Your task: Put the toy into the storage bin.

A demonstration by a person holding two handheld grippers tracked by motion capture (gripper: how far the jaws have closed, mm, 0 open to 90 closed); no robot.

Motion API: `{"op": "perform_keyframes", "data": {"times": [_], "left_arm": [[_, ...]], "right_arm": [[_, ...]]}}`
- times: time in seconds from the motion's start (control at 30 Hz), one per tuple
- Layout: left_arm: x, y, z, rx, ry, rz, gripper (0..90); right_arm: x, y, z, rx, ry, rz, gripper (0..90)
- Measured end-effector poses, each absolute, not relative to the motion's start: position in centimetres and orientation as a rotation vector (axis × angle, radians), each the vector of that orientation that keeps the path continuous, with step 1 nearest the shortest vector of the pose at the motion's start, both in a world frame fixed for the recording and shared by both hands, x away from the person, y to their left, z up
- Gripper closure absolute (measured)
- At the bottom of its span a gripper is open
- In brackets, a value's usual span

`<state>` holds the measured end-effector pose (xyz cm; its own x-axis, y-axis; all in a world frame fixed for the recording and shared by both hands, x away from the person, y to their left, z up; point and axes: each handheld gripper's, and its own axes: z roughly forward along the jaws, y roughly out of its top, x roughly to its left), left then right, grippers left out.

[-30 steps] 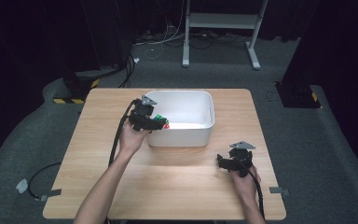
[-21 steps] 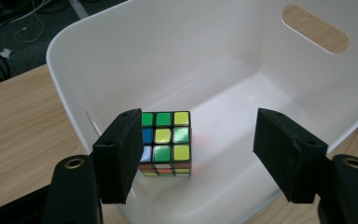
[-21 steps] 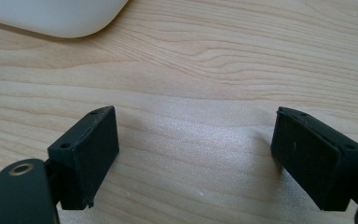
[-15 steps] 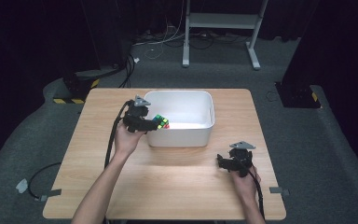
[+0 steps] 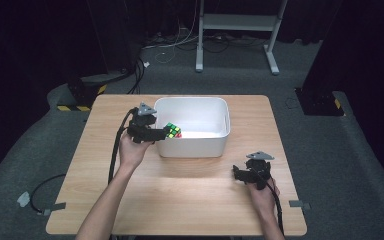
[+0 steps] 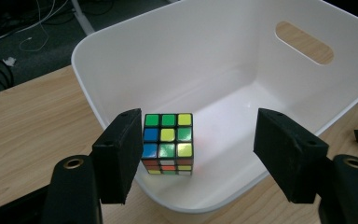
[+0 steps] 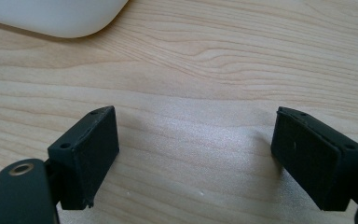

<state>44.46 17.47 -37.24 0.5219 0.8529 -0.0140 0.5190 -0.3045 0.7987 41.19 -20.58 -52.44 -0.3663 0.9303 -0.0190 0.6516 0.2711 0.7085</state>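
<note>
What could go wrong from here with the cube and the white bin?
1. The cube sits against one pad of the left gripper, while the other jaw stands well apart from it. Nothing clamps it, so it could tumble and land hard in the bin.
2. The jaws hang close over the bin's near wall, so pulling back carelessly might catch the rim and shove the bin.

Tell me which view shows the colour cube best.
The left gripper view: the cube looms large between the jaws, its coloured squares distinct, over the white bin. The high view shows it small, at the bin's left wall.
</note>
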Motion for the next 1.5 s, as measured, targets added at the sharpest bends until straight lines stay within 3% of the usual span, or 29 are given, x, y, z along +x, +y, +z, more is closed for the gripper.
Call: {"op": "perform_keyframes", "data": {"times": [1.5], "left_arm": [[41.6, 20.7, -37.4, 1.853, 1.14, 0.512, 32.2]], "right_arm": [[41.2, -20.6, -52.4, 1.427, 2.113, 0.862, 14.8]]}}
